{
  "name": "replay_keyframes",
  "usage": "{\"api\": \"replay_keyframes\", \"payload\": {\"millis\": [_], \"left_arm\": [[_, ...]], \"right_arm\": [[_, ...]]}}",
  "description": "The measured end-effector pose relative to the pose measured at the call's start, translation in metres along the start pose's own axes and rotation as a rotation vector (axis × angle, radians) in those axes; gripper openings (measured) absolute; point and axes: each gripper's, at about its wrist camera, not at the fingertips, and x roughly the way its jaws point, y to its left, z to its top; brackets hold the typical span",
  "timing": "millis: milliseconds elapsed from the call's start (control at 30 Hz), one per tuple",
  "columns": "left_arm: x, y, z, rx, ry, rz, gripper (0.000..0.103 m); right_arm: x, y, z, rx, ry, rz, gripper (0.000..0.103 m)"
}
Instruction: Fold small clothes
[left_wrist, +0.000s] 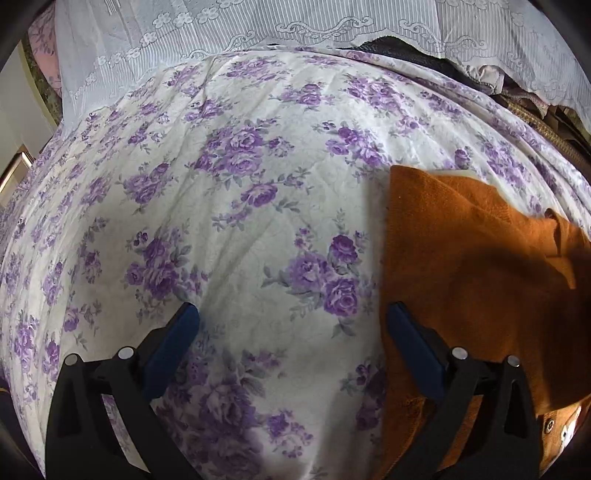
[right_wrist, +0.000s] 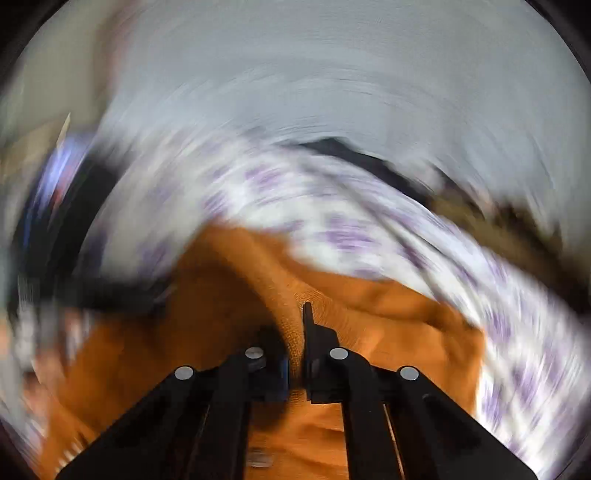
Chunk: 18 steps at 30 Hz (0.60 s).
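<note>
An orange-brown knitted garment (left_wrist: 476, 258) lies on the purple-flowered bed sheet (left_wrist: 236, 206) at the right of the left wrist view, with a fold across it and a snap button near its lower edge. My left gripper (left_wrist: 291, 314) is open and empty above the sheet; its right finger (left_wrist: 413, 343) is over the garment's left edge. In the right wrist view, which is heavily motion-blurred, my right gripper (right_wrist: 295, 325) is shut on a pinched ridge of the same garment (right_wrist: 369, 317).
A white lace curtain (left_wrist: 295, 26) hangs along the far side of the bed. Dark and tan items (left_wrist: 517, 92) lie at the far right under the curtain's hem. A dark blurred shape (right_wrist: 55, 229) is at the left of the right wrist view.
</note>
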Motion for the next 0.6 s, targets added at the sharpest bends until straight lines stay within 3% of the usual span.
{"api": "replay_keyframes", "payload": {"millis": [33,100,133,233,267,333,367,433,467,600], "left_arm": [[0.000,-0.001,-0.001,0.002,-0.002,0.005,0.099],[-0.001,-0.002,-0.002,0.008,-0.006,0.018,0.099],[-0.002,-0.002,-0.002,0.010,-0.008,0.025,0.099],[-0.006,0.000,-0.003,0.001,-0.012,0.058,0.099],[-0.009,0.003,-0.004,-0.004,-0.013,0.069,0.099],[-0.026,0.011,-0.004,-0.031,-0.043,0.023,0.098],[-0.034,0.013,-0.003,-0.038,-0.061,-0.011,0.098],[-0.061,0.007,0.003,-0.036,-0.120,-0.118,0.098],[-0.070,-0.002,0.006,-0.010,-0.142,-0.136,0.098],[-0.072,-0.050,0.017,0.147,-0.184,-0.053,0.098]], "right_arm": [[-0.001,-0.037,-0.005,0.151,0.007,0.010,0.015],[0.007,-0.096,-0.027,0.381,0.076,0.043,0.053],[0.009,-0.126,-0.047,0.508,0.090,0.107,0.061],[-0.001,-0.177,-0.083,0.780,0.037,0.304,0.055],[-0.007,-0.183,-0.082,0.811,0.025,0.308,0.053],[-0.030,-0.185,-0.071,0.776,-0.070,0.272,0.052],[-0.041,-0.175,-0.060,0.698,-0.099,0.252,0.052],[-0.045,-0.152,-0.041,0.568,-0.070,0.238,0.051],[-0.044,-0.140,-0.032,0.498,-0.038,0.192,0.051],[-0.032,-0.144,-0.030,0.459,-0.010,0.143,0.053]]}}
